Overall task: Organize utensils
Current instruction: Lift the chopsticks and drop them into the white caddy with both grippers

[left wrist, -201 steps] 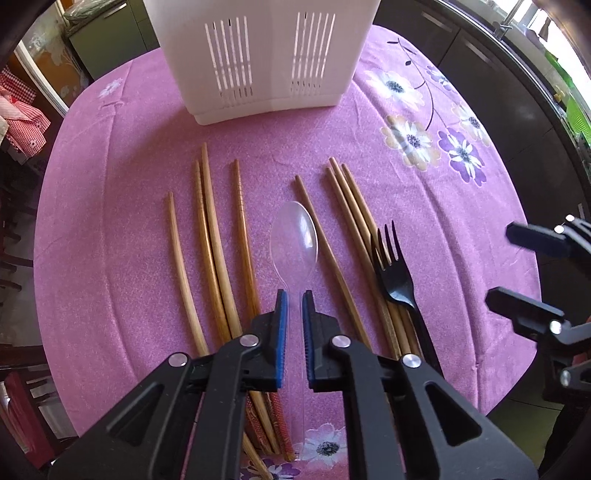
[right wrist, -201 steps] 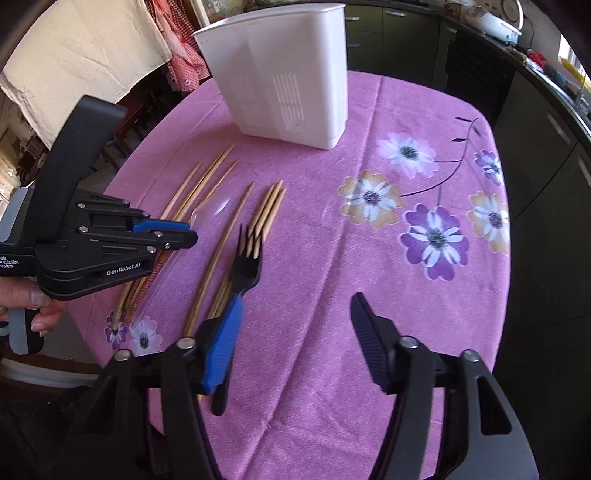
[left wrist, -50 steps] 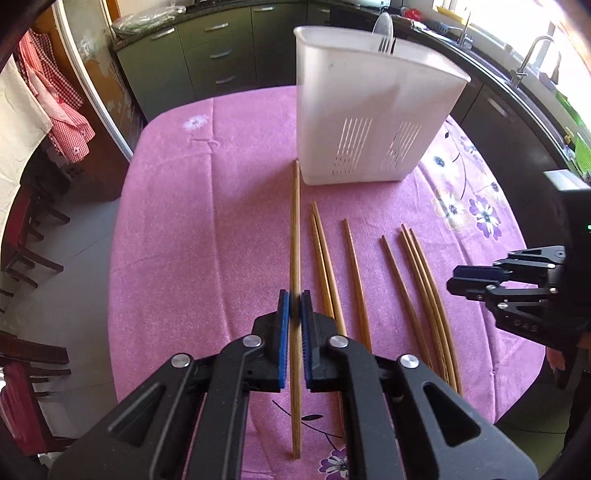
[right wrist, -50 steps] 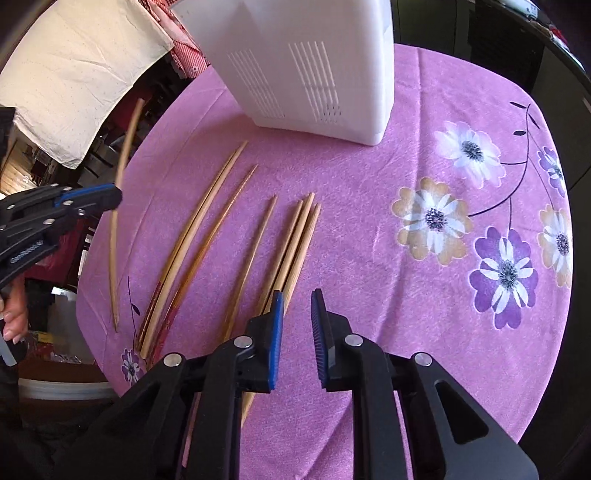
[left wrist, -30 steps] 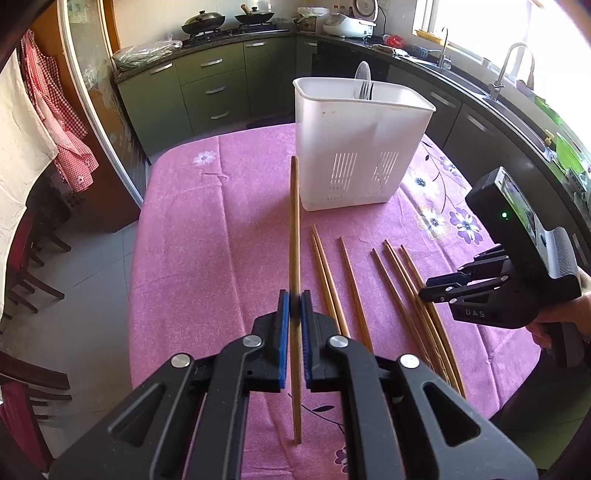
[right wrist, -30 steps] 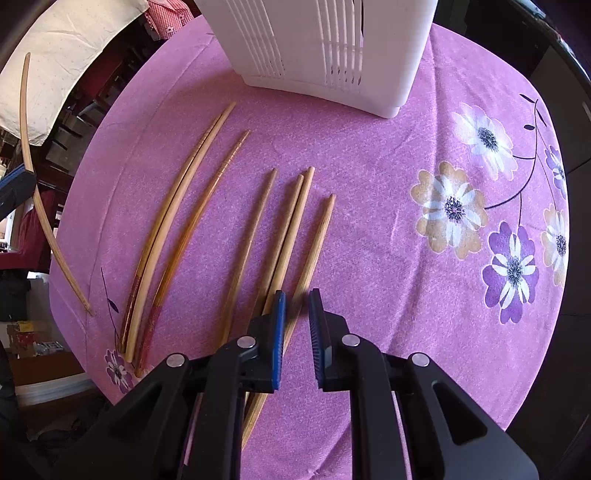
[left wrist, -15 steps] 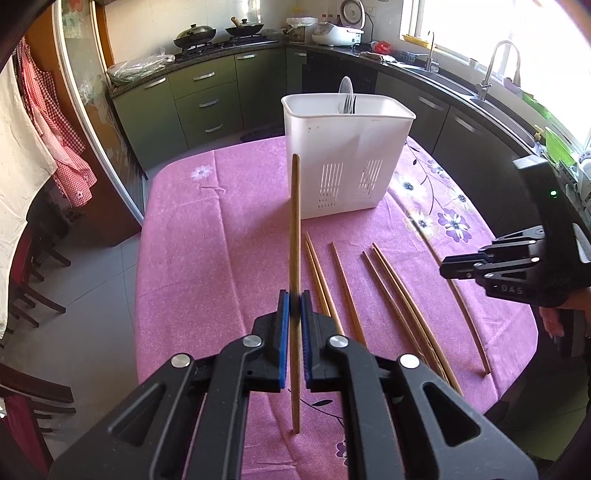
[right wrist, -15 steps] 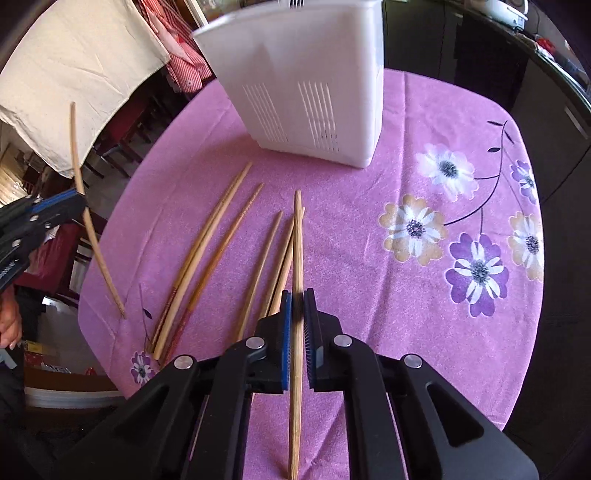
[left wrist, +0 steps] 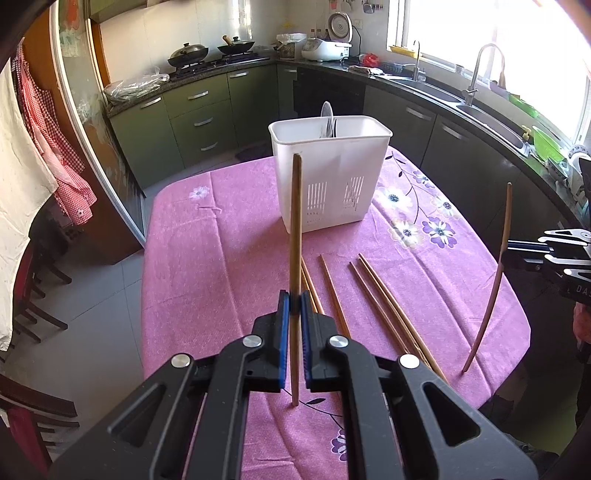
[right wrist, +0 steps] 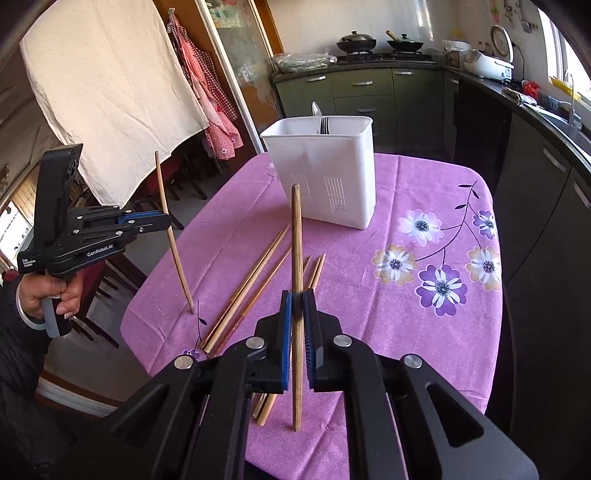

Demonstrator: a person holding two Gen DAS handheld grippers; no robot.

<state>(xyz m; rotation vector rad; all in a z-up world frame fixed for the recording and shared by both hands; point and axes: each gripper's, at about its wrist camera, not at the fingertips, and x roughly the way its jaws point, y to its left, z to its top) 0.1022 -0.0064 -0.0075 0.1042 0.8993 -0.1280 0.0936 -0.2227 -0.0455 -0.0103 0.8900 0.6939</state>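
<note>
Left claw [left wrist: 291,306] is clamping tight on one wooden chopstick [left wrist: 295,236], holding it upright above the pink-clothed desk [left wrist: 207,258]. Loose chopsticks [left wrist: 373,291] are lying flat on the cloth between the claws. White utensil holder [left wrist: 332,177] is standing behind them, spoon [left wrist: 326,118] and fork inside. Right claw [right wrist: 296,306] is gripping a second chopstick [right wrist: 296,251] fully, also upright.

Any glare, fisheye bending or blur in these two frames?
Left wrist view: the window is blown out white, and the chopstick in the right gripper looks bowed. Right wrist view: even light, sharp, dark corners; the chopstick at centre looks straight.
</note>
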